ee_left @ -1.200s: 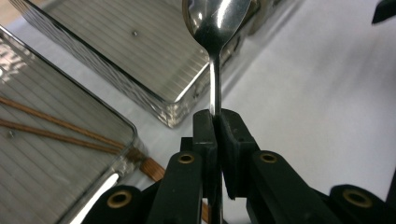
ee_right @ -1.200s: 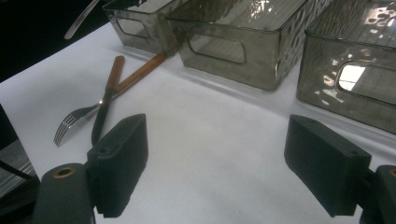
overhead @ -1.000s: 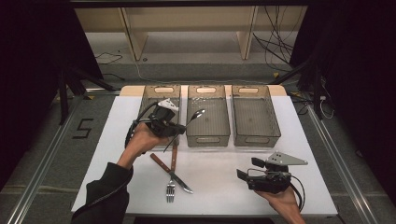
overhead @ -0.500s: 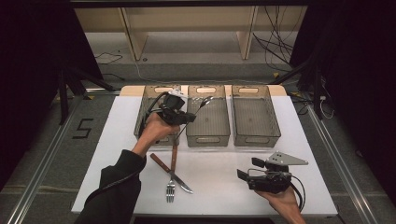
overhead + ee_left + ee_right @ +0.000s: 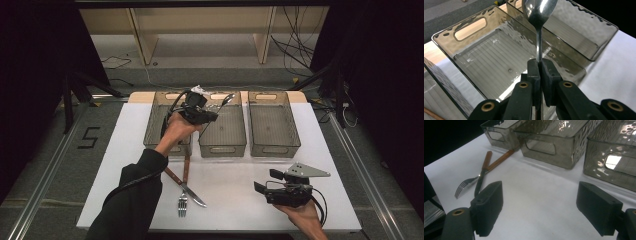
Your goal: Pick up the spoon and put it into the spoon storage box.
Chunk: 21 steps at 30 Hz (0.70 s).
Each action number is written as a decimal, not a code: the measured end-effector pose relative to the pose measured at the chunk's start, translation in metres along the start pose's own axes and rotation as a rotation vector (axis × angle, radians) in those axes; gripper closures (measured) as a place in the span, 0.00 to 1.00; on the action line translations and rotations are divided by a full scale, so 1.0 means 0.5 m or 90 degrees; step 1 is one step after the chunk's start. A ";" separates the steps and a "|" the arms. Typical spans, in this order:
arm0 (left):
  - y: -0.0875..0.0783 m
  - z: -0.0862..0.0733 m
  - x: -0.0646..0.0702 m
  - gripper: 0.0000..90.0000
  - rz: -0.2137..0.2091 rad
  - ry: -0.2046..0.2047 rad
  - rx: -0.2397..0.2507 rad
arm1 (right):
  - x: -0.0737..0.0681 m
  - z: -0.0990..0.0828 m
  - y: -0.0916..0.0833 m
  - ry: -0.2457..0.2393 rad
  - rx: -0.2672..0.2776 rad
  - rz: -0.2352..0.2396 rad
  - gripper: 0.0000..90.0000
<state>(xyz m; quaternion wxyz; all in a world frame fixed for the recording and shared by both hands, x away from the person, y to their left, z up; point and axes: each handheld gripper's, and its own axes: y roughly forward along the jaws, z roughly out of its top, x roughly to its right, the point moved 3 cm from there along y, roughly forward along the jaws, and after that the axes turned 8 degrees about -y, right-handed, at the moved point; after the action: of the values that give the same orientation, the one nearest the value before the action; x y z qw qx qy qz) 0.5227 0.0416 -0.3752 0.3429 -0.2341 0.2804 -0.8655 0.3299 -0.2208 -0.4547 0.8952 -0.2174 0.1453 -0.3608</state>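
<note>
A shiny metal spoon (image 5: 539, 15) was clamped by the left tongs (image 5: 540, 66) above a ribbed smoky plastic bin (image 5: 486, 53); the right tongs (image 5: 544, 205) were spread wide, empty.

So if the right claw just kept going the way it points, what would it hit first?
Probably the middle bin: the open right claw looks over bare white table toward its near wall. Depth is unclear.
</note>
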 end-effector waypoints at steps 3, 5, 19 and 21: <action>0.012 0.003 -0.004 0.94 -0.001 -0.005 0.007 | -0.001 0.000 0.001 0.001 0.001 0.001 0.25; 0.021 0.004 -0.005 0.94 0.001 -0.015 0.009 | -0.001 -0.001 0.002 0.000 0.001 0.001 0.25; 0.068 -0.004 -0.019 0.94 0.022 -0.034 0.008 | -0.004 -0.001 0.002 -0.001 0.001 0.007 0.25; 0.074 -0.009 -0.020 0.94 0.024 -0.029 -0.001 | -0.004 -0.001 0.001 -0.002 0.000 0.007 0.25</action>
<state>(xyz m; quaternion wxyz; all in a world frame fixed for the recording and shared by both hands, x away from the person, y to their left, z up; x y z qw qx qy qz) 0.5437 0.0277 -0.4044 0.3657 -0.2488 0.2774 -0.8529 0.3288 -0.2191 -0.4552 0.8973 -0.2169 0.1453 -0.3559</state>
